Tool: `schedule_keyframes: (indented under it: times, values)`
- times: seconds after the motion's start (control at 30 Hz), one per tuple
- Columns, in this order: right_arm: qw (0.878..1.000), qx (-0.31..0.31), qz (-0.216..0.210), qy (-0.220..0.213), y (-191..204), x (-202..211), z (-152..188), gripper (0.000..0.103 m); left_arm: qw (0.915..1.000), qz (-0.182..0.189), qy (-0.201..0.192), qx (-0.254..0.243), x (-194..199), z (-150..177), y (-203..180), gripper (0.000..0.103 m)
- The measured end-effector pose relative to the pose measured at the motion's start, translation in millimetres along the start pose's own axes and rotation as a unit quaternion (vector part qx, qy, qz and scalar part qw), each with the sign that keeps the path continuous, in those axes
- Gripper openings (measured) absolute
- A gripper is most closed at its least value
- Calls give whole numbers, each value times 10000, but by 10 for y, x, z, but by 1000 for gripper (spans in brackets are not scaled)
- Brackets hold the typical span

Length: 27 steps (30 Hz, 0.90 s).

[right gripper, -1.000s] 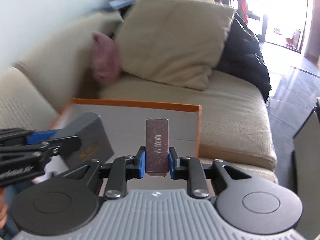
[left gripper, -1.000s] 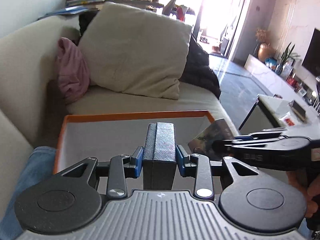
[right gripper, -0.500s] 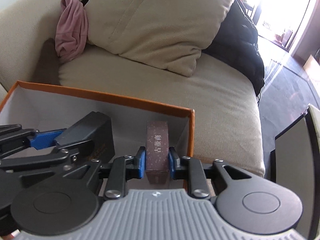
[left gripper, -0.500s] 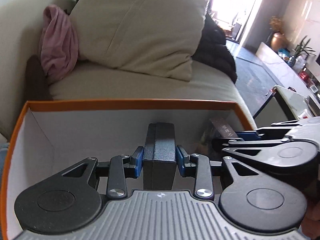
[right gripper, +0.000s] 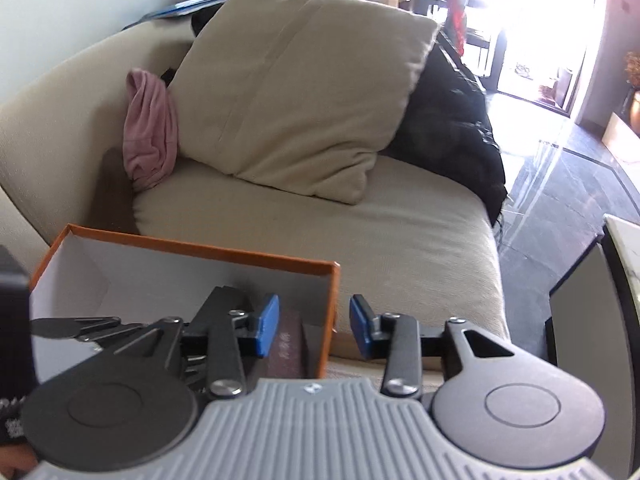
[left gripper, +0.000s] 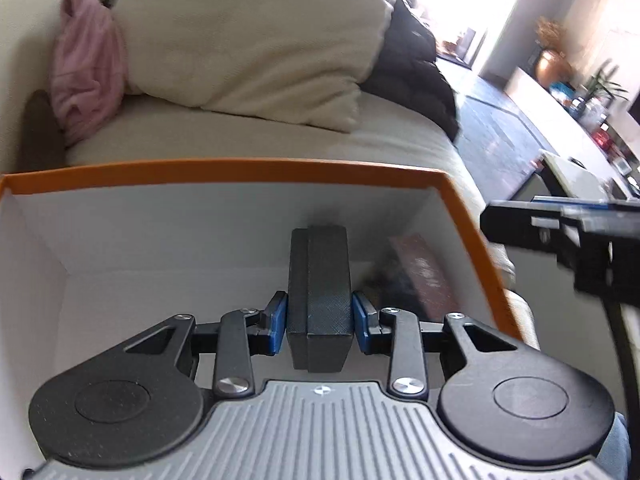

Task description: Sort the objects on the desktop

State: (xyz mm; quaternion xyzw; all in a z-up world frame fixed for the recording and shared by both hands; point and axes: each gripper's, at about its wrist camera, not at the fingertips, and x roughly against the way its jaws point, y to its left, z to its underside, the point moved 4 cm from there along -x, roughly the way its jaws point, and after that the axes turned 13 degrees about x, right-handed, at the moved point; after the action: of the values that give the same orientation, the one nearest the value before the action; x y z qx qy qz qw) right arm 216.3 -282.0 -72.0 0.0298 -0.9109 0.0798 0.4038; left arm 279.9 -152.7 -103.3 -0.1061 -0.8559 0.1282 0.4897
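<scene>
My left gripper [left gripper: 319,318] is shut on a black textured case [left gripper: 319,280] and holds it inside the orange-rimmed box [left gripper: 240,170], over its white floor. A dark red patterned box [left gripper: 424,272] lies in the orange-rimmed box's right corner. My right gripper [right gripper: 314,330] is open and empty, above the box's right wall [right gripper: 326,320]. The red patterned box [right gripper: 286,350] lies below its left finger. The right gripper also shows at the right of the left wrist view [left gripper: 568,228], outside the box.
The box sits on a beige sofa [right gripper: 360,232] with a large cushion [right gripper: 300,92], a pink cloth [right gripper: 150,128] and a black garment [right gripper: 452,120]. A white-topped table [right gripper: 624,240] stands at the right.
My right gripper has opened and let go of the red patterned box, which now lies in the orange box, and has drawn back to the right. The left gripper has moved deeper into the box.
</scene>
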Motion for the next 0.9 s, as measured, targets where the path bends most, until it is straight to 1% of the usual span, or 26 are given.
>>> schedule_keyframes:
  times: [0.07,0.13,0.17,0.2,0.23,0.27,0.3,0.33,0.43,0.5,0.53,0.63,0.7,0.8,0.87,0.9]
  values:
    - [9999,47,-104,60,-23,40,83,42,9995,105,277,-134,-40,1,-46,39]
    - [9993,192,-319,99,-22,66,143,41,9989,150,355,-261,-42,-2,-68,40]
    - [9984,364,-432,100,-7,72,172,40,9981,213,406,-410,-38,6,-85,43]
    - [9972,563,-493,91,8,85,199,35,9969,301,469,-560,-28,18,-102,50]
    - [9952,818,-536,96,35,93,219,31,9952,427,572,-673,-12,36,-114,53]
    - [9923,1096,-574,110,64,104,244,27,9940,515,638,-720,7,60,-118,57]
    - [9889,1344,-617,134,96,100,266,26,9931,583,680,-755,21,82,-114,59]
    - [9848,1598,-657,170,123,90,281,26,9920,637,728,-806,38,97,-114,59]
    - [9654,2502,-710,171,236,91,329,27,9894,708,926,-867,65,120,-86,59]
    - [9455,3198,-603,62,318,92,340,38,9872,685,978,-1056,74,132,-78,59]
    - [9348,3512,-530,36,343,77,338,38,9860,616,947,-1228,75,139,-74,59]
    - [8901,4537,-444,-5,453,36,367,38,9793,415,898,-1764,98,161,-101,59]
    - [8637,5009,-542,75,519,-8,395,44,9747,390,858,-2028,119,164,-110,59]
    - [8281,5574,-575,146,654,-76,463,46,9670,341,827,-2385,88,174,-137,59]
    - [8073,5879,-496,165,725,-148,498,47,9629,266,856,-2546,32,177,-138,59]
    - [8006,5976,-411,171,746,-181,506,47,9625,239,831,-2572,10,172,-133,59]
